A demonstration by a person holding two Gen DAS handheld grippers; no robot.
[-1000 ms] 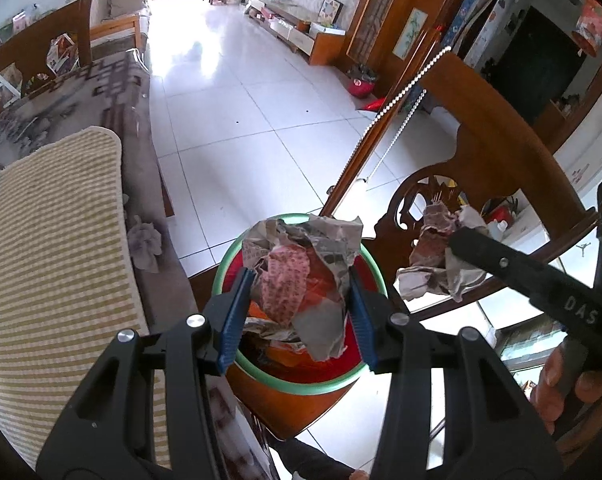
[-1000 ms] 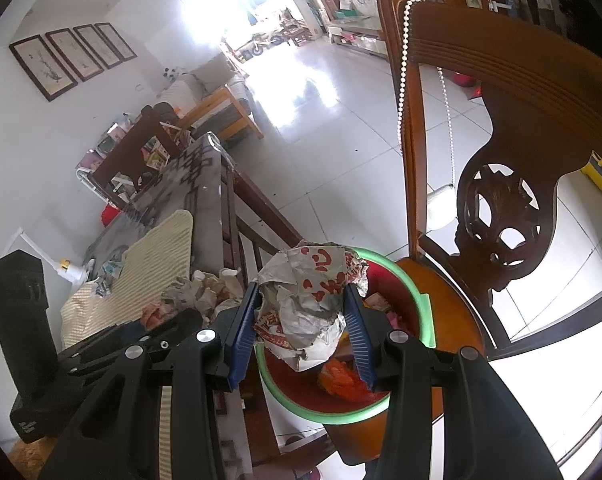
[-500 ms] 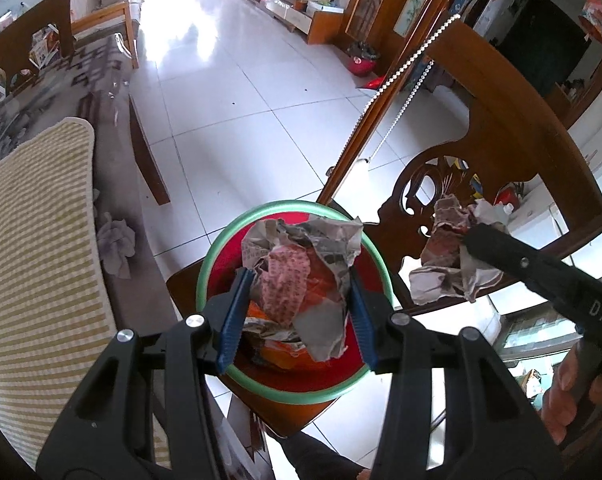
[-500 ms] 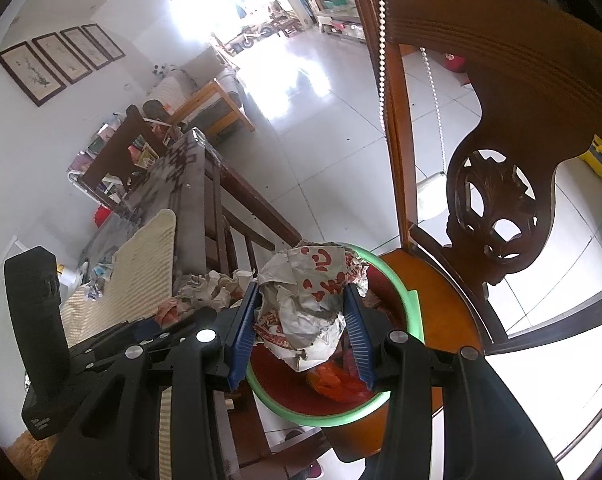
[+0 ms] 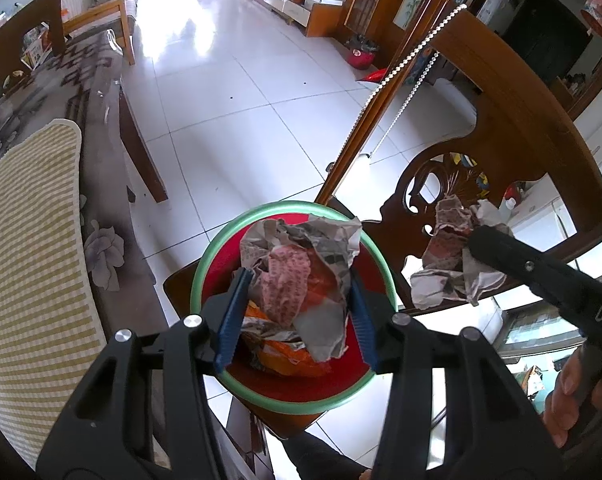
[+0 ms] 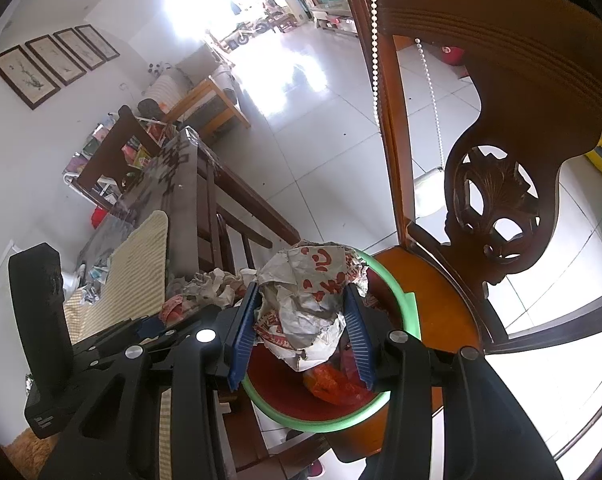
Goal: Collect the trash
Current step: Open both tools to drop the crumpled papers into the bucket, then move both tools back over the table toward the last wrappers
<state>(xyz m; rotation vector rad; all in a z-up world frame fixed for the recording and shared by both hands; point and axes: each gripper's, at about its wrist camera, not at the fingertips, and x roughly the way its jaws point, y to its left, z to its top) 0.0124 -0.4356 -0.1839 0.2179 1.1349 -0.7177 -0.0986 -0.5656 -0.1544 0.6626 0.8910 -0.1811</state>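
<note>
A red bin with a green rim point(image 5: 205, 264) point(image 6: 405, 312) stands on a wooden chair seat point(image 6: 449, 304). My left gripper point(image 5: 297, 312) is shut on a crumpled newspaper wad point(image 5: 301, 264) and holds it over the bin. My right gripper point(image 6: 301, 332) is shut on a second crumpled paper wad point(image 6: 313, 292) with red print, also above the bin. The right gripper's wad shows at the right of the left wrist view point(image 5: 453, 256). Orange wrappers point(image 6: 329, 384) lie in the bin.
The carved chair back point(image 6: 497, 200) rises right behind the bin, with a bead string point(image 6: 375, 40) hung on it. A table with a striped yellow mat point(image 5: 25, 248) lies to the left. White tiled floor point(image 5: 241, 120) stretches beyond.
Both grippers have moved further over the bin with their wads still held. The table has slid to the left in both views.
</note>
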